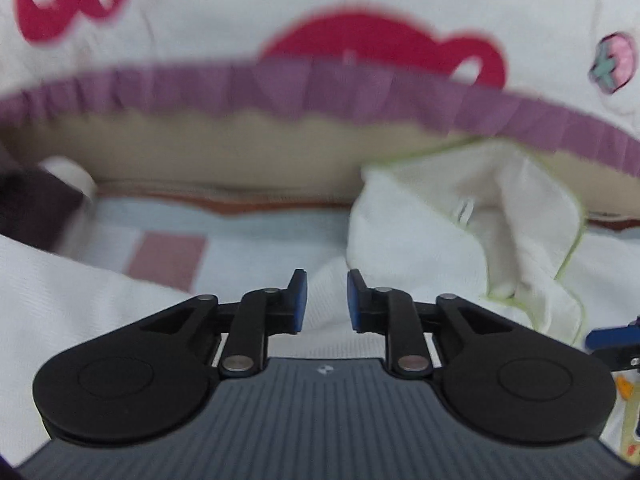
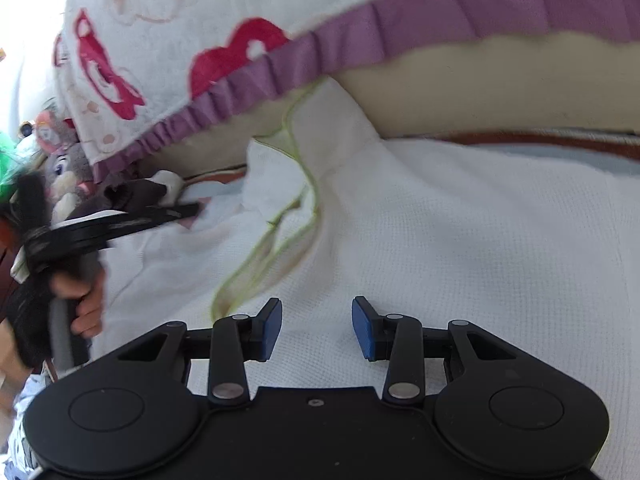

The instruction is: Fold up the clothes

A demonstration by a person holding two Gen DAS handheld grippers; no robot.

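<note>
A white waffle-knit garment (image 1: 460, 224) with lime-green edging lies crumpled on the bed, its trimmed edge bunched to the right in the left wrist view. My left gripper (image 1: 327, 300) hovers over a flat part of the white cloth, open, with nothing between its blue pads. In the right wrist view the same garment (image 2: 460, 248) spreads wide, with its green-edged fold (image 2: 296, 200) at the centre. My right gripper (image 2: 316, 328) stands open just above the cloth, with a clear gap between the pads. The left gripper (image 2: 160, 216) shows there as a blurred black shape, held by a hand (image 2: 88, 300).
A white cover with red prints and a purple ruffle (image 1: 320, 84) hangs across the back over a beige cushion (image 1: 240, 148). A checked sheet (image 1: 168, 256) lies underneath. Stuffed toys (image 2: 64, 160) pile up at the far left in the right wrist view.
</note>
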